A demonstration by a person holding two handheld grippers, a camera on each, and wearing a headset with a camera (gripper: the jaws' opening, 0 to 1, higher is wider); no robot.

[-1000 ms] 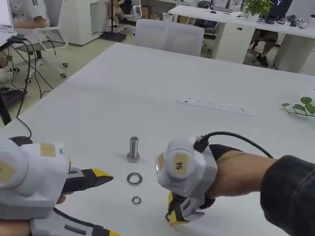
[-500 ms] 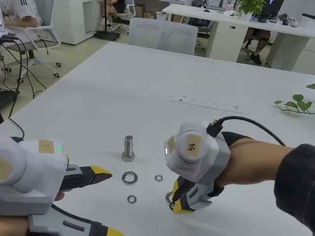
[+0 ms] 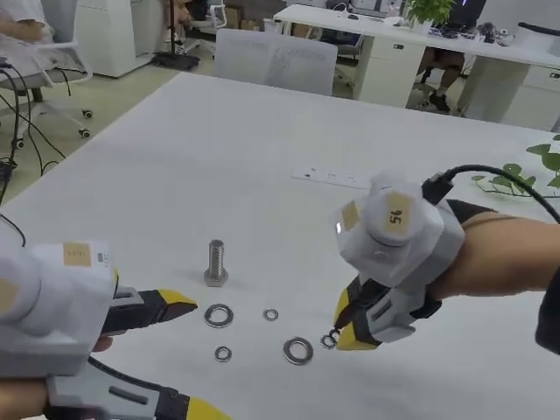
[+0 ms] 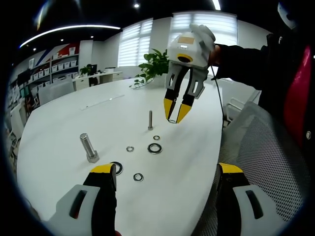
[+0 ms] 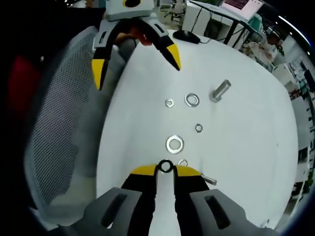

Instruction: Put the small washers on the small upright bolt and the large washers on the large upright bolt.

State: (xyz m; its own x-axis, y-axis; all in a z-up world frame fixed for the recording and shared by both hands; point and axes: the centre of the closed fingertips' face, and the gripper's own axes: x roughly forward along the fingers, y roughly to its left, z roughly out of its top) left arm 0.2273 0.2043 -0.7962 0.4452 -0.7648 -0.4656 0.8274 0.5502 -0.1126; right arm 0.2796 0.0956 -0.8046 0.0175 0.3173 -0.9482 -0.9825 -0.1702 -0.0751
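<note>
- The left hand-held gripper [image 4: 166,169] is nearest, at 7 o'clock in the head view. Its jaws are spread wide and hold nothing, low over the white surface [image 3: 262,175].
- Just past its upper tip, the near large washer [image 3: 219,315] lies flat. The near small washer [image 3: 223,353] lies at its 6 o'clock, a little apart.
- The second large washer [image 3: 298,351] lies at 3 o'clock of the near small washer. The second small washer [image 3: 271,314] lies at 3 o'clock of the near large washer. Neither touches the other washers.
- The right hand-held gripper [image 3: 346,337] is at 4 o'clock in the head view, tips pointing down. Its jaws are drawn narrow on the held small washer [image 5: 165,167], pinching it by the rim.
- In the left gripper view, the small upright bolt [image 4: 150,119] stands at 9 o'clock of the right gripper's tips, close by.
- The large upright bolt [image 3: 216,262] stands head down at 12 o'clock of the near large washer, apart from it.
</note>
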